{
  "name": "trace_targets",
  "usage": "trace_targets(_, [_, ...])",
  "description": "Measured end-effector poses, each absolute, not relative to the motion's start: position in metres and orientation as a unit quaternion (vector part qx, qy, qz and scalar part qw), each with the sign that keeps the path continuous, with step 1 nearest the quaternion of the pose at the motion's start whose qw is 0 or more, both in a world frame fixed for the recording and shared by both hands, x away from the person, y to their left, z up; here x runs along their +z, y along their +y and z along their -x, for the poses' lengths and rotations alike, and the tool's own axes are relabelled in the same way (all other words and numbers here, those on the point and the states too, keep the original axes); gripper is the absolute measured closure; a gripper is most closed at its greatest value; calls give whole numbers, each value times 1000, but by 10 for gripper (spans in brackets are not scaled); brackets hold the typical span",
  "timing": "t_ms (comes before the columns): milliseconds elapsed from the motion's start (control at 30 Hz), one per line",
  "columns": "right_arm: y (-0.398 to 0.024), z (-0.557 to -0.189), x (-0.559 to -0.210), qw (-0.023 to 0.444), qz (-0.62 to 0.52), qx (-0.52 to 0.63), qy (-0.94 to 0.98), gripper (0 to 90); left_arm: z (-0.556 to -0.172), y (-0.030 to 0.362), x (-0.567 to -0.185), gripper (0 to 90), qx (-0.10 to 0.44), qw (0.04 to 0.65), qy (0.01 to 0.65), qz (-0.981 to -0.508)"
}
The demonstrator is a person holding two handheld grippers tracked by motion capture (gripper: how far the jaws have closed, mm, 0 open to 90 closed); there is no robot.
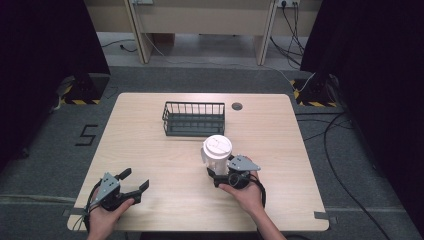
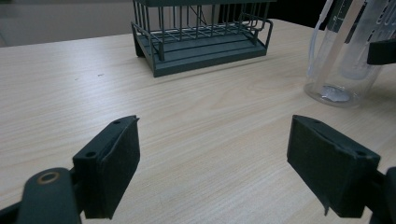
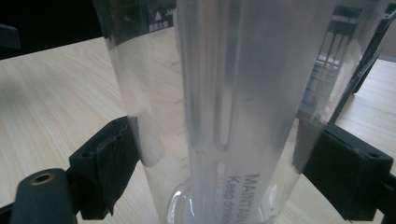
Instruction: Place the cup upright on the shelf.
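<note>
The right claw (image 1: 220,176) pinches a clear plastic jug (image 1: 216,155) with a white lid, which stands upright on the tabletop (image 1: 150,150) right of centre, towards the near edge. The left claw (image 1: 134,182) hovers spread wide near the near-left corner, gripping nothing. A dark wire basket (image 1: 194,119) sits near the far edge.
</note>
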State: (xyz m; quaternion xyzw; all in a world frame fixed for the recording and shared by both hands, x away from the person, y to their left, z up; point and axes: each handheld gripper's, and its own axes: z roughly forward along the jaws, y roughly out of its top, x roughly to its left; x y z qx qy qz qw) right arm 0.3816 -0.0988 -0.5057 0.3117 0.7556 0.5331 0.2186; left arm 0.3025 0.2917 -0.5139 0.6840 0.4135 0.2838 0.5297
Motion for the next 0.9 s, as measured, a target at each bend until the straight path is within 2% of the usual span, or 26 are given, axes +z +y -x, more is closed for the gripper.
trace_targets(900, [-95,-383,-498,215,-297,545,754,183,-303,292,-513,175,283,531,413,-683])
